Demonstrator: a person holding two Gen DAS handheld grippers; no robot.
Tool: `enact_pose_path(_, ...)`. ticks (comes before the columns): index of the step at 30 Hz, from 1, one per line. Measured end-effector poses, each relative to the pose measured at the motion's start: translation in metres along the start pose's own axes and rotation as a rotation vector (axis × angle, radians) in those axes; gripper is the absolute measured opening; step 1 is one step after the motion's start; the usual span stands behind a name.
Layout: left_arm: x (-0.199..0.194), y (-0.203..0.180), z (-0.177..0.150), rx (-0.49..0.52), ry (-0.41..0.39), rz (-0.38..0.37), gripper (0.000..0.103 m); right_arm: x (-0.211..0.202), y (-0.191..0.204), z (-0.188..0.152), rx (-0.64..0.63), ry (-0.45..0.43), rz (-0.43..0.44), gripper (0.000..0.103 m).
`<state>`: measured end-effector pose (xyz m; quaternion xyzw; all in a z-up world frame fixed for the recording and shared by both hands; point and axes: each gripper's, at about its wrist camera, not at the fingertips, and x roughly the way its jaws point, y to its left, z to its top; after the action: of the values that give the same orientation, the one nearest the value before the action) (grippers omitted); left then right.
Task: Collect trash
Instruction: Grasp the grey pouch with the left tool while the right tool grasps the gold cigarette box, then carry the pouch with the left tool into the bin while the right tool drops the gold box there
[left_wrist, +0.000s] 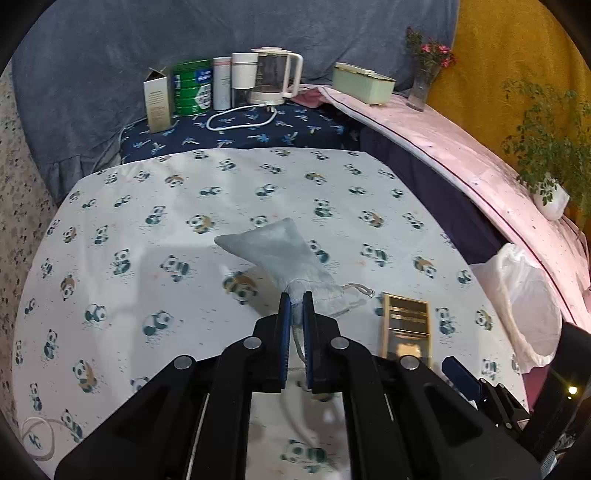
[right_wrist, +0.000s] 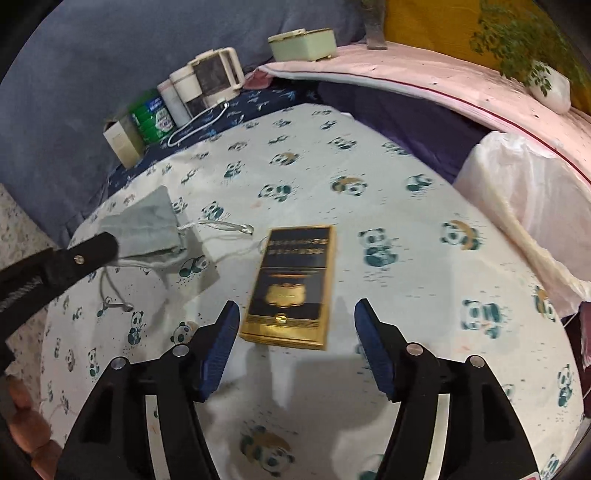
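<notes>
A grey drawstring pouch (left_wrist: 277, 251) hangs just above the panda-print tablecloth (left_wrist: 147, 229), pinched at its gathered neck by my left gripper (left_wrist: 297, 299), which is shut on it. From the right wrist view the pouch (right_wrist: 144, 229) casts a shadow and its cords dangle. A dark box with gold trim (right_wrist: 291, 284) lies flat on the cloth, its near end between the spread fingers of my right gripper (right_wrist: 295, 314). That gripper is open and its pads stand clear of the box (left_wrist: 406, 325). A white trash bag (right_wrist: 517, 195) gapes open at the table's right edge.
At the back stand a carton (left_wrist: 157, 99), a green can (left_wrist: 192, 88), a blender jug (left_wrist: 275, 75) with a white cable (left_wrist: 240, 118), and a mint box (left_wrist: 364, 83). A pink-covered ledge (left_wrist: 461, 158) with a potted plant (left_wrist: 550, 192) borders the right.
</notes>
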<state>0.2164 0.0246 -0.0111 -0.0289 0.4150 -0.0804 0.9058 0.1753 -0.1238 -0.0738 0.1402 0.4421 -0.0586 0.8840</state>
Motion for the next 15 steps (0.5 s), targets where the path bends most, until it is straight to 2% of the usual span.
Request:
enact_pose_path(6, 0.005, 0.014, 0.0, -0.007, 0.008, 0.008, 0.006, 0.024, 0.013, -0.004, -0.043, 0.024, -0.089, 0.069)
enact_pose_path(8, 0.004, 0.012, -0.001, -0.007, 0.01, 0.001, 0.006, 0.023, 0.013, -0.004, -0.074, 0.019, -0.12, 0.057)
enact_pose_path(10, 0.002, 0.008, -0.003, -0.005, 0.01, -0.009, 0.006, 0.017, 0.004, -0.004, -0.05, 0.018, -0.088, 0.056)
enact_pose_path(15, -0.012, -0.019, -0.008, 0.03, -0.002, -0.049, 0.006, -0.022, -0.022, -0.006, -0.027, -0.071, -0.071, 0.056)
